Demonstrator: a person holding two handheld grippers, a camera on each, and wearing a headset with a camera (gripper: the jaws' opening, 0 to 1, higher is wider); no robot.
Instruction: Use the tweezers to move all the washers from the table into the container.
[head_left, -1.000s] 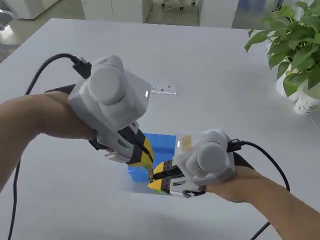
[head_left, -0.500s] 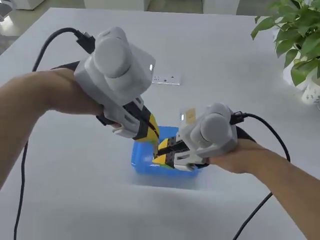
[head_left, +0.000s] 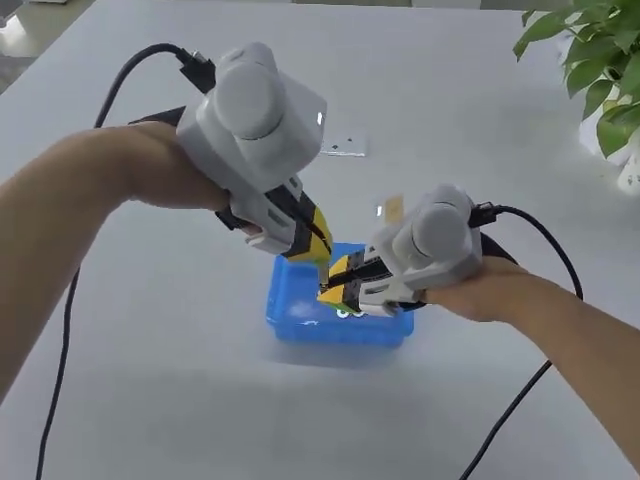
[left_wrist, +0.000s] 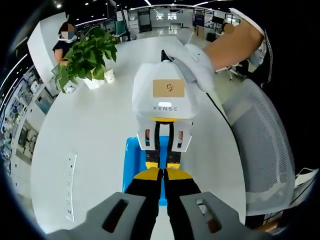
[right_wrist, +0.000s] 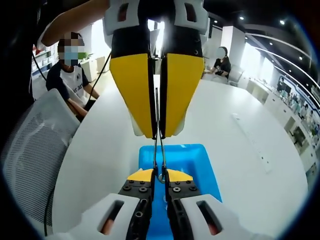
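Observation:
A blue container (head_left: 300, 318) sits on the white table (head_left: 150, 380), and it also lies below the jaws in the right gripper view (right_wrist: 200, 165). My left gripper (head_left: 320, 262) points down over it, shut on thin metal tweezers (right_wrist: 156, 125). My right gripper (head_left: 338, 287) meets it from the right, its yellow-tipped jaws closed against the tweezers' lower legs. A small washer (right_wrist: 161, 176) sits at the tweezers' tip, between my right gripper's (right_wrist: 160, 175) jaw tips. In the left gripper view my left gripper (left_wrist: 162, 173) has its jaws together, facing the right one. Small pale pieces (head_left: 347, 312) lie in the container.
A socket plate (head_left: 345, 148) lies on the table behind the grippers. A potted plant (head_left: 600, 70) stands at the far right edge. Cables (head_left: 520, 390) trail off both grippers. A mesh chair (left_wrist: 260, 145) stands beside the table, and people sit in the background.
Both grippers, tips together on the tweezers, have moved from the container's near edge to over its middle. The head camera has also shifted.

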